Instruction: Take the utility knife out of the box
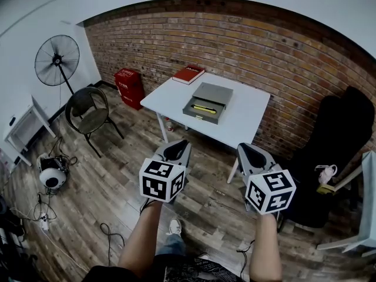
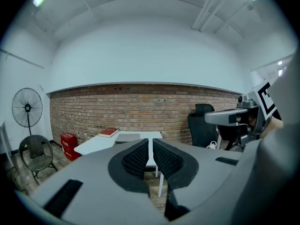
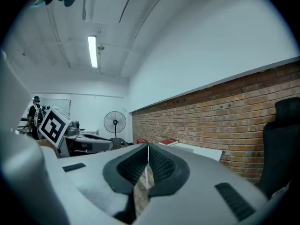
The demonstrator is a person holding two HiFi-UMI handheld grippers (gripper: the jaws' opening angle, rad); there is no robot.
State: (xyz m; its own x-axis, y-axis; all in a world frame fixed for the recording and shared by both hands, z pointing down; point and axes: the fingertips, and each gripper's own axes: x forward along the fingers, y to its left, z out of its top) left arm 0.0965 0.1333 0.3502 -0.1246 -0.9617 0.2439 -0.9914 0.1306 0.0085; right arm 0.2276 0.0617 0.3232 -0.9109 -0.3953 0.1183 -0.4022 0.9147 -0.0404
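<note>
Arms out front: left gripper (image 1: 175, 148) and right gripper (image 1: 251, 151) both pinched closed, nothing in either. No reason to open them, I'm well short of the table (image 1: 247, 119). Far ahead the box (image 1: 214, 92) lies open, yellow knife (image 1: 204, 107) inside, ready for picking.

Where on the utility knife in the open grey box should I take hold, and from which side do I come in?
Probably the middle of the utility knife, across its narrow width, coming down from above. It lies flat and lengthwise in the shallow grey box on the white table, so the box walls would block a level approach.
</note>
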